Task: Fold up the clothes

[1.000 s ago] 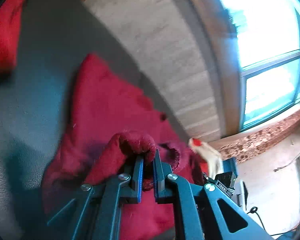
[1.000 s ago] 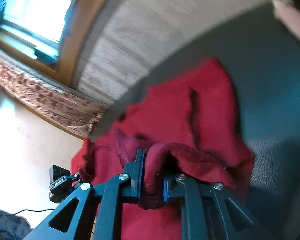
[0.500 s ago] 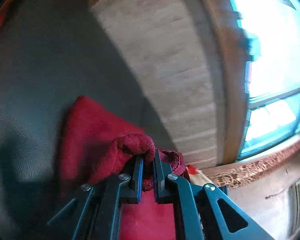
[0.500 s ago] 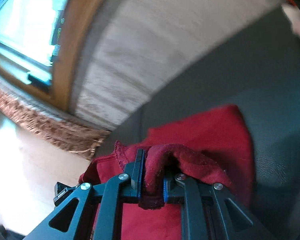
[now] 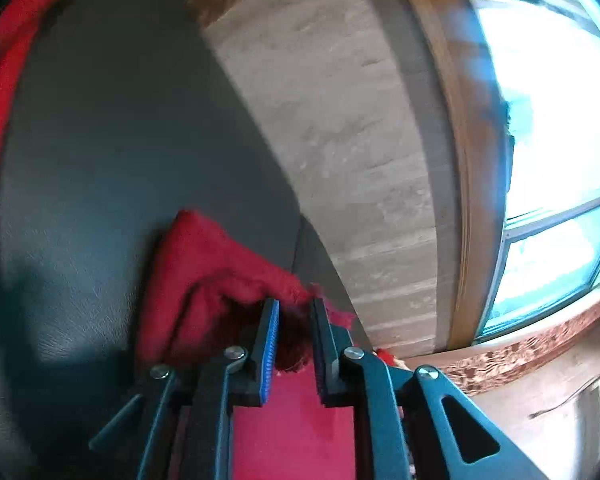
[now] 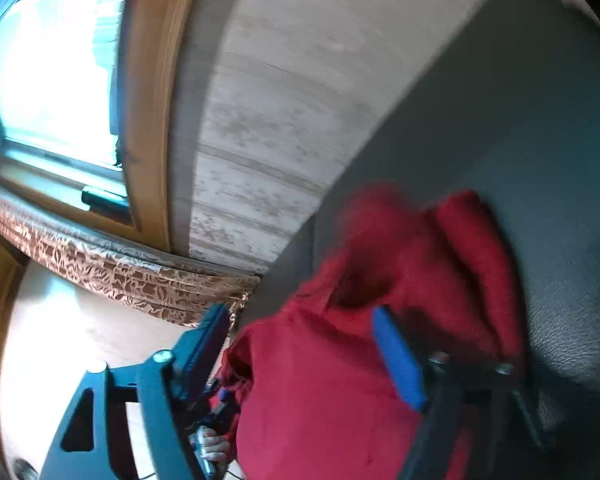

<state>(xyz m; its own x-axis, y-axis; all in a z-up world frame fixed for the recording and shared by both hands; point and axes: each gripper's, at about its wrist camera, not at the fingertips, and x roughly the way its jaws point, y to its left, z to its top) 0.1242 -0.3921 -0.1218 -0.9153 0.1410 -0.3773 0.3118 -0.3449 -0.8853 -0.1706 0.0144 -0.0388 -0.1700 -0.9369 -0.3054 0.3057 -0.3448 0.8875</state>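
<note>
Left gripper (image 5: 294,326) slightly parted, a dark fold of the red fleece garment (image 5: 208,268) still between the blue pads, though firmness of the pinch impossible to judge. Right gripper (image 6: 300,344) spread wide, nothing pinched, red fleece garment (image 6: 400,312) lying between and ahead of the fingers. Cloth heaped on the dark leather seat (image 5: 112,152), bunched forward and to the outer side of each pair. Probably a fold laid down, release under way.
</note>
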